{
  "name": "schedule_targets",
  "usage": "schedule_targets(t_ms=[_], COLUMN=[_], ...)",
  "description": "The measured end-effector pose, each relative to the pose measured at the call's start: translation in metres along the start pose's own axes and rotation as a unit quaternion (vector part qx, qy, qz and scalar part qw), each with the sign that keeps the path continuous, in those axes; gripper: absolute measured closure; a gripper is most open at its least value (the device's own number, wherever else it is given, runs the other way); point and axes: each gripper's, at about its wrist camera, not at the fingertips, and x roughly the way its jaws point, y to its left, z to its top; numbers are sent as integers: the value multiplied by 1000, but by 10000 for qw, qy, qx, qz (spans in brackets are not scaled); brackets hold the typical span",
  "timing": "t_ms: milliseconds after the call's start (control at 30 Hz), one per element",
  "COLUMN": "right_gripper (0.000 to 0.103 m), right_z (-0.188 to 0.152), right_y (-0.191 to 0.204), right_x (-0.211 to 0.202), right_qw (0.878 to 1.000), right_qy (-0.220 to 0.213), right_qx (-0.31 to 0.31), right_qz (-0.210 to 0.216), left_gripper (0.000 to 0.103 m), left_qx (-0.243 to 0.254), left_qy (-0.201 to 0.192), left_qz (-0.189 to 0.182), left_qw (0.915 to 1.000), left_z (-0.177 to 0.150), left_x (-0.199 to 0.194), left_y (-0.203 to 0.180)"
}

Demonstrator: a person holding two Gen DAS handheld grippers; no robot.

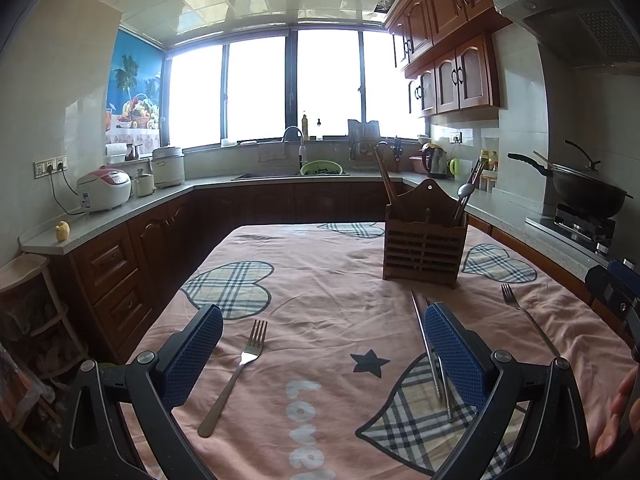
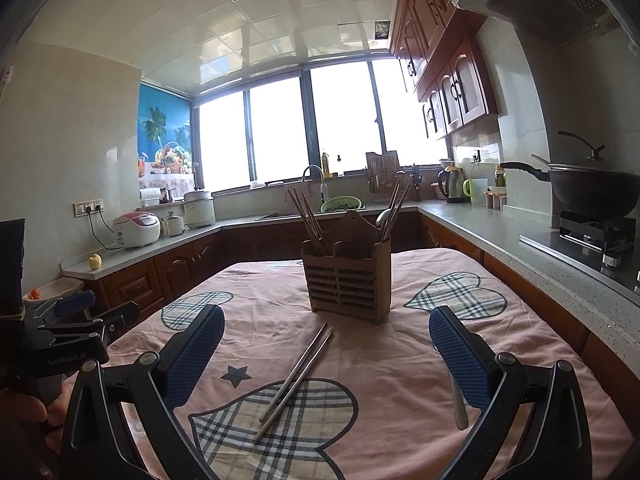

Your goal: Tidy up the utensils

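Seemingly idle, both grippers (image 1: 323, 344) (image 2: 326, 346) agape.

Wok (image 2: 592, 190) on stove, kettle (image 2: 451, 186) and rice cooker (image 1: 105, 189) on counter

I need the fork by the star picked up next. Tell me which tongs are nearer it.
Left. The left tongs are open with that fork lying between their fingers. The right tongs are open over the metal chopsticks, farther right.

Two low forward views, shared holder (image 1: 425, 232)
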Motion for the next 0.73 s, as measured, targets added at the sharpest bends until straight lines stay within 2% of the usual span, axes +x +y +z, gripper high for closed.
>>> schedule_targets(t_ms=[733], right_gripper=[0], right_z=[0], right_y=[-4], right_x=[5], right_qw=[9999], right_qy=[88], right_qx=[81], right_qz=[10], left_gripper=[1], left_qx=[-88], left_qy=[46], left_qz=[-127], left_qw=[9999], left_z=[3], left_x=[5], left_y=[-5])
